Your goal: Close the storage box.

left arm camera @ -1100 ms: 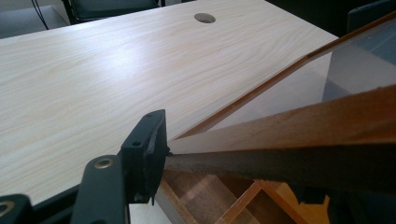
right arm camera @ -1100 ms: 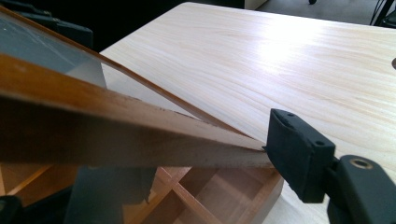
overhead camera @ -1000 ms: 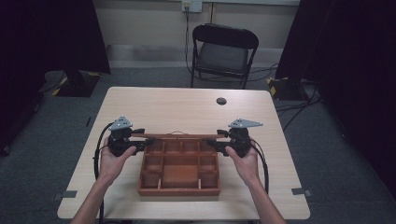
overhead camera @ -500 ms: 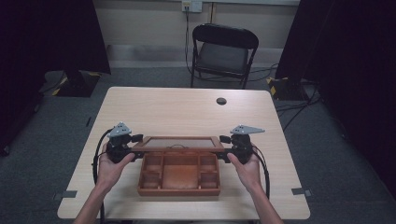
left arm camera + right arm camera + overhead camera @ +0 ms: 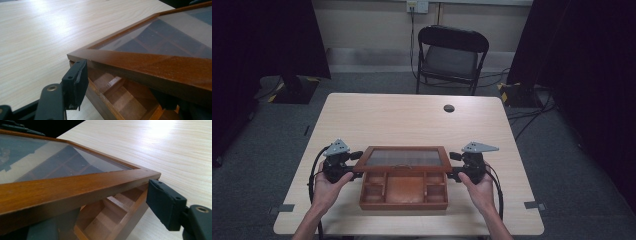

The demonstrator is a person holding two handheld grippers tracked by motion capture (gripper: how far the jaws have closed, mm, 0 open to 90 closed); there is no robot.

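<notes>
1. A wooden box (image 5: pixel 404 192) is sitting on the near part of the tabletop (image 5: pixel 412 120), between the person's two hands, with its dividers showing in the open front half
2. Its glass-paned lid (image 5: pixel 403 159) is hanging part-way down over the back half of the box, tilted, with the front edge raised above the compartments
3. The left tongs (image 5: pixel 357 165) are gripping the lid's left frame rail near its corner; in the left gripper view (image 5: pixel 120 82) one black jaw is pressing on the outer edge of the rail and the other is sitting under it, inside the box
4. The right tongs (image 5: pixel 453 166) are gripping the right frame rail in the same way; in the right gripper view (image 5: pixel 105 202) one jaw is lying against the rail's end at the corner, the other blurred below the wood
5. Both pairs are standing narrow, pinched on the frame; the jaws have just been opening a little over the past second, with the rail between them throughout
6. Compared with a second ago, the lid is lying lower and flatter: then it was standing nearly upright at the back of the box with all compartments exposed, and now it is covering the rear row
7. Both hands are sitting nearer the person and lower than before
8. A small dark round thing (image 5: pixel 449 108) is lying on the far tabletop, unmoved, and a black folding chair (image 5: pixel 452 57) is standing beyond
</notes>
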